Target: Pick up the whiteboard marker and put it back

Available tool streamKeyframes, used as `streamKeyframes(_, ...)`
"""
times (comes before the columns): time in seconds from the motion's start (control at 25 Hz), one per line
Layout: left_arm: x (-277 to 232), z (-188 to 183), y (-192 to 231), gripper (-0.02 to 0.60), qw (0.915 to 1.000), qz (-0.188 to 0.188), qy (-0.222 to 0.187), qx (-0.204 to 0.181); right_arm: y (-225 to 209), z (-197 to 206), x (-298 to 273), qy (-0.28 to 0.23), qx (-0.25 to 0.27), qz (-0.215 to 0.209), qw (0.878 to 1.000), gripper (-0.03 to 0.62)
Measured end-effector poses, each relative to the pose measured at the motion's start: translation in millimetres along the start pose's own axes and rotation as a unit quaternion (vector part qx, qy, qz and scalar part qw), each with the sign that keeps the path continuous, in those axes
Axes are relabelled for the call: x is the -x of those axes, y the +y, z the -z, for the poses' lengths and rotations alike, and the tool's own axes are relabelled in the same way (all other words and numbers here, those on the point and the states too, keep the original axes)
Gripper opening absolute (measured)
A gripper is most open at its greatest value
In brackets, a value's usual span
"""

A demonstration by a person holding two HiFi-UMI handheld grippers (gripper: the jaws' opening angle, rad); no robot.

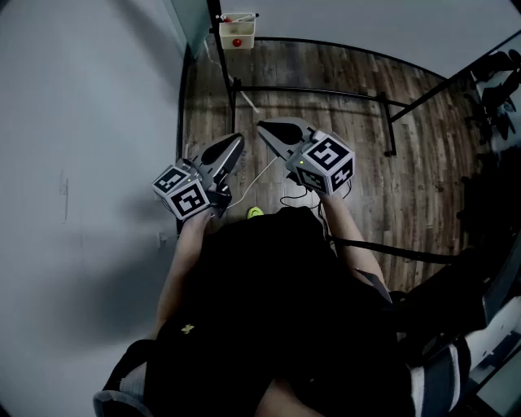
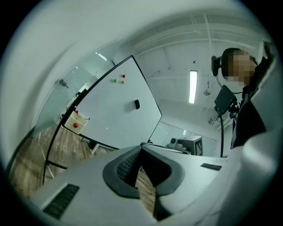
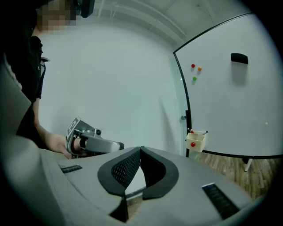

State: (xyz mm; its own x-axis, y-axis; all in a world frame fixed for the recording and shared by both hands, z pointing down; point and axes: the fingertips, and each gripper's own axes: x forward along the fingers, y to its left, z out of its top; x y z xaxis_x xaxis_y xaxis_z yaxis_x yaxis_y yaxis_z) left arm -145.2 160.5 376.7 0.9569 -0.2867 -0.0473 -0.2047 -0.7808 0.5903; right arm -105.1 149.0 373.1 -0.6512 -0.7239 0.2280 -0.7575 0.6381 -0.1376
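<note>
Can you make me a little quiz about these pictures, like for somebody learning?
1. True or false: the right gripper holds a marker.
2. How many small round magnets are stuck on the big white whiteboard?
3. The dot on the small cream box at the whiteboard's lower corner is: A red, B blue, C black.
Key: 1 false, its jaws are shut and empty; 2 three; 3 A.

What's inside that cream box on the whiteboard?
Only slim marker-like sticks poke above the rim of the small cream box; its walls hide whatever lies lower.
</note>
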Motion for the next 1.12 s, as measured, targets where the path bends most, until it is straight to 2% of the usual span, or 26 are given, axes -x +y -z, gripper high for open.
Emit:
streamKeyframes(0.16,-1.2,-6.3,1.2,0.006,1.0000,0.005,-0.003,-0.004,-6.1,-7.2,-0.9,-0.010,0.002,0.010,1.000,-0.002)
streamKeyframes(0.32,-1.7,-8.1,8.0,0.006,0.9999,0.006,-0.004,-0.008,-15.1,-7.6,0.2,0.003,0.021,0.017,1.000,-0.002)
streamKeyframes(0.72,-8.2,-1.1,18.1,0.006,0.9999,-0.004,0.003,0.010,-26.8,3.9,1.1,0.026,0.020,0.010,0.999,-0.002)
streamKeyframes(1.12,-40.0,1.1,48.4,0.006,0.9994,-0.030,0.002,0.016,-76.4,5.4,-17.3,0.026,0.008,-0.010,1.000,-0.002)
